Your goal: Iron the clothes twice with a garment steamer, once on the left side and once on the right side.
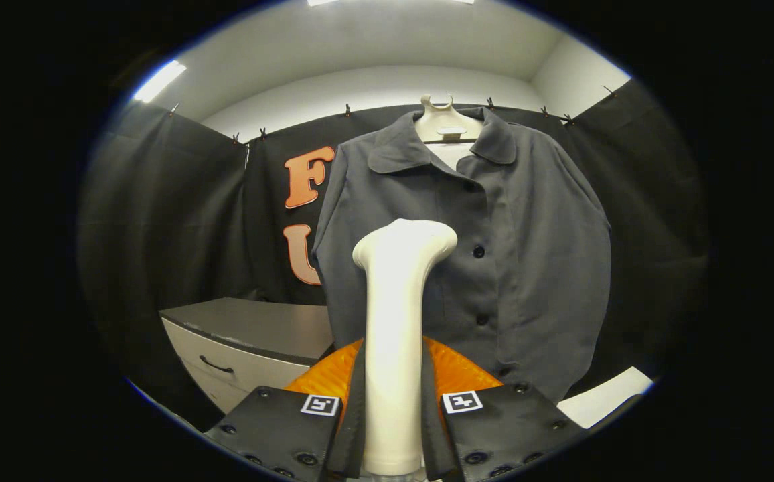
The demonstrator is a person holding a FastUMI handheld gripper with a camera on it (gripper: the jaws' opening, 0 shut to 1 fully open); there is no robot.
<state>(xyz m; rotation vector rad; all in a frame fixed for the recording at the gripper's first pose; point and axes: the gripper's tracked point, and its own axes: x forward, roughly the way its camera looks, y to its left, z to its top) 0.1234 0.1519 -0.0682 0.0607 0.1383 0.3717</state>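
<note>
A white garment steamer (pixel 395 321) stands upright between my fingers, its handle clamped on both sides and its rounded head up top. My gripper (pixel 392 402) is shut on that handle. Beyond the steamer hangs a dark grey buttoned shirt (pixel 494 254) on a pale hanger (pixel 442 120), facing me. The steamer head sits in front of the shirt's left half, level with its middle buttons; I cannot tell whether it touches the cloth.
A grey-topped cabinet (pixel 246 335) with a drawer handle stands low to the left of the shirt. A white surface (pixel 608 395) shows low on the right. Black cloth walls close in the booth behind the shirt.
</note>
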